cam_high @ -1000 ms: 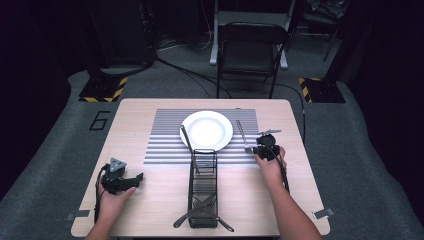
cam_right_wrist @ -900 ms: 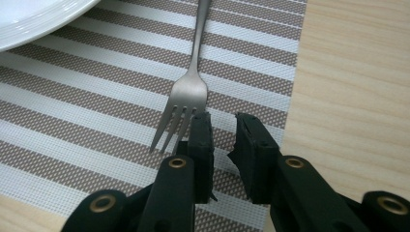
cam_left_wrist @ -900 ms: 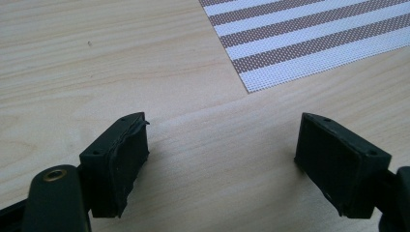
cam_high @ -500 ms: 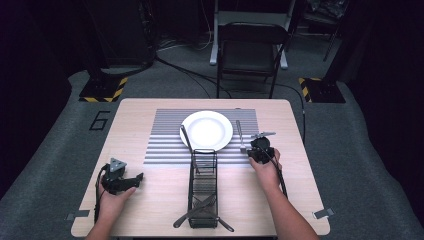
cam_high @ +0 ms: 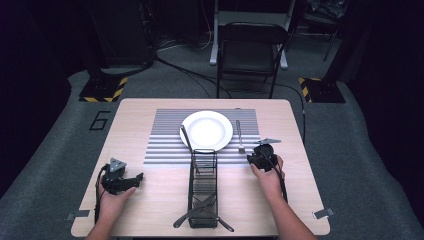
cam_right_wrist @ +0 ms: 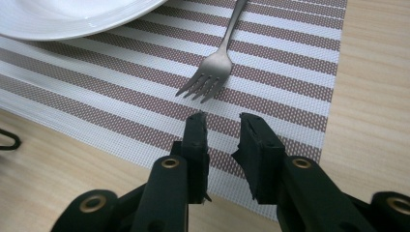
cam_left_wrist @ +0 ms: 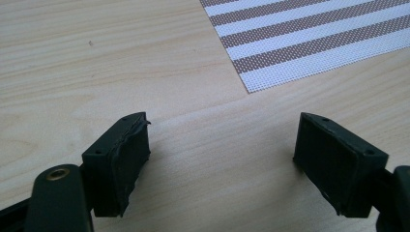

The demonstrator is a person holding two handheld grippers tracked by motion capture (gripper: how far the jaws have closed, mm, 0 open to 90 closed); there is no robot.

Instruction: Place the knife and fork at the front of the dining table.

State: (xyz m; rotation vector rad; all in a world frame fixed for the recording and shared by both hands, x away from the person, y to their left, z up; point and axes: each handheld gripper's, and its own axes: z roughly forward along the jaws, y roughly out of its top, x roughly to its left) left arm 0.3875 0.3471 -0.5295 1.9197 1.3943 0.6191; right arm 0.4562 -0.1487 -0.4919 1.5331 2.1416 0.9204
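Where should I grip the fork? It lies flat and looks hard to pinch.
Take the fork at the thin neck just behind the tines, coming from above with the jaws across it. The handle is narrow there, and mat lies bare on both sides.

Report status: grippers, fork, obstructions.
Right gripper empty, fingers opening, just short of fork. Left gripper open, empty. Fork flat on placemat beside plate. Nothing in the way.

A light wooden table (cam_high: 150, 210) stood on grey carpet (cam_high: 55, 165) in a dim room. Beyond its far edge sat a black folding chair (cam_high: 248, 55). Yellow-and-black hazard-striped bases (cam_high: 102, 89) flanked the far corners, with cables (cam_high: 185, 70) trailing across the dark floor.
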